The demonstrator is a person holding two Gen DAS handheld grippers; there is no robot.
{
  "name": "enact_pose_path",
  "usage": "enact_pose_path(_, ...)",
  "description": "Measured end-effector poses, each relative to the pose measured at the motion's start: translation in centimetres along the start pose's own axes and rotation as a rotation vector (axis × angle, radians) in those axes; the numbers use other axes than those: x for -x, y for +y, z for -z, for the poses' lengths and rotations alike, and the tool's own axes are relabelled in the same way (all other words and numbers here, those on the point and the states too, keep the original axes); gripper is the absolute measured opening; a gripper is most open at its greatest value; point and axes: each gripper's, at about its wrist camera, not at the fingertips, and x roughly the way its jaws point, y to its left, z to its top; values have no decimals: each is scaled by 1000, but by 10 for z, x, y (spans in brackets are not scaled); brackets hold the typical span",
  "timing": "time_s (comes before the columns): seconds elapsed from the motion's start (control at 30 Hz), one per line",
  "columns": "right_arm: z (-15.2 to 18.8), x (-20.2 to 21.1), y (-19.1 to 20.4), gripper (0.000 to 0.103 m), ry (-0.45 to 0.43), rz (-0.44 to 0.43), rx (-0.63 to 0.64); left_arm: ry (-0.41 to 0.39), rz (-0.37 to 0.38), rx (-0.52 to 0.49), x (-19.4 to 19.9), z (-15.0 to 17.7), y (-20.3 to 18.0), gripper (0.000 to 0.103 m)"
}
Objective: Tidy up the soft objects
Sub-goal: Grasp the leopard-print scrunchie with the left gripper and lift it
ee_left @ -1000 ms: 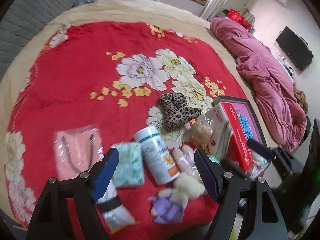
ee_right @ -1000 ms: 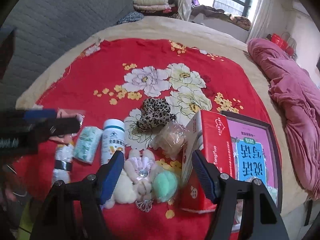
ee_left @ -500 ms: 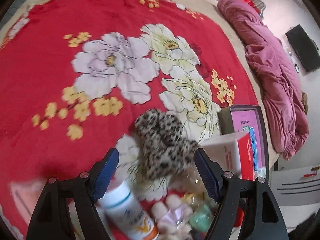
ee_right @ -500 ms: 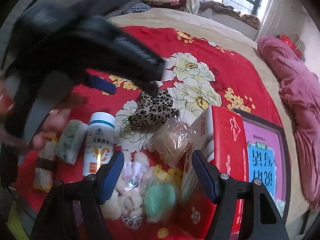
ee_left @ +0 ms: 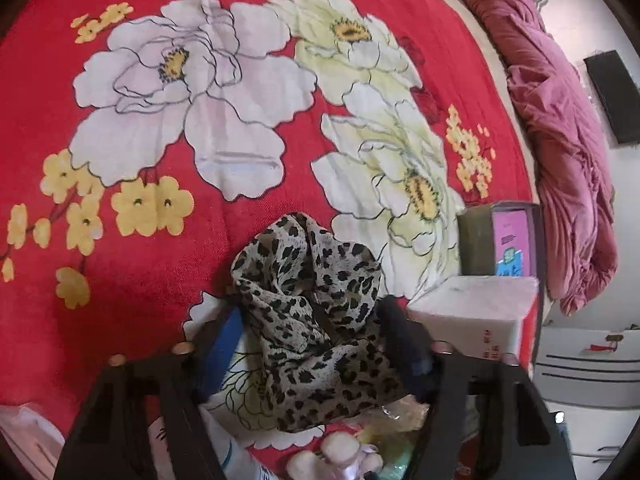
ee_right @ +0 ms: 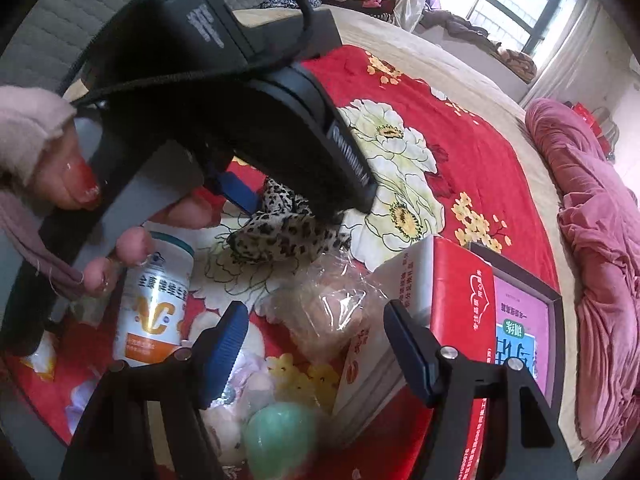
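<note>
While left tongs (ee_left: pixel 312 344) straddle crumpled leopard-print scarf (ee_left: pixel 316 320), unclosed | right tongs (ee_right: pixel 316 344) gape, empty

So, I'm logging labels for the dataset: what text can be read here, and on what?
"AC": large orange letters on the bottle.
Chinese line above it on the bottle: too blurred.
Red box: sideways Chinese print, too small.
Book: large Chinese characters, upside down, not legible.
Left gripper: raised lettering and a sticker on its body, both blurred.
</note>
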Motion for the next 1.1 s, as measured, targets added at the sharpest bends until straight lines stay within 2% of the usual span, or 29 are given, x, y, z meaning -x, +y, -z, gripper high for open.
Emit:
enact_pose_path(0.1,0,-4,1,70,8,3,13,-9,-2,-4,-2,-1,1,41)
enact_pose_path(0.17,-2,-7,4,70,11,9,29,-5,0,-2,-3,-3,4,22)
enact_pose_path(0.23,-3,-10,7,70,16,20,50,-5,24,4,2,-3,11,14)
enact_pose_path(0.47,-11,-39,22,70,79,115,162,-63,44,11,35,5,28,13)
enact_pose_path(0.57,-15,-47,20,70,94,117,157,-100,28,26,58,10,41,13)
enact_pose_path(0.63,-17,-51,20,70,112,127,151,-120,44,31,72,15,48,13)
enact_pose_path(0.8,-19,-59,23,62,145,145,145,-170,41,5,105,35,54,13)
enact_pose_path(0.93,-23,-53,13,54,139,108,89,-191,31,-35,119,49,45,13)
enact_pose_path(1.0,-24,-39,-1,53,115,28,-2,-203,30,-46,125,57,41,13)
enact_pose_path(1.1,-21,-16,-13,53,67,-39,-81,-226,30,-52,135,66,37,13)
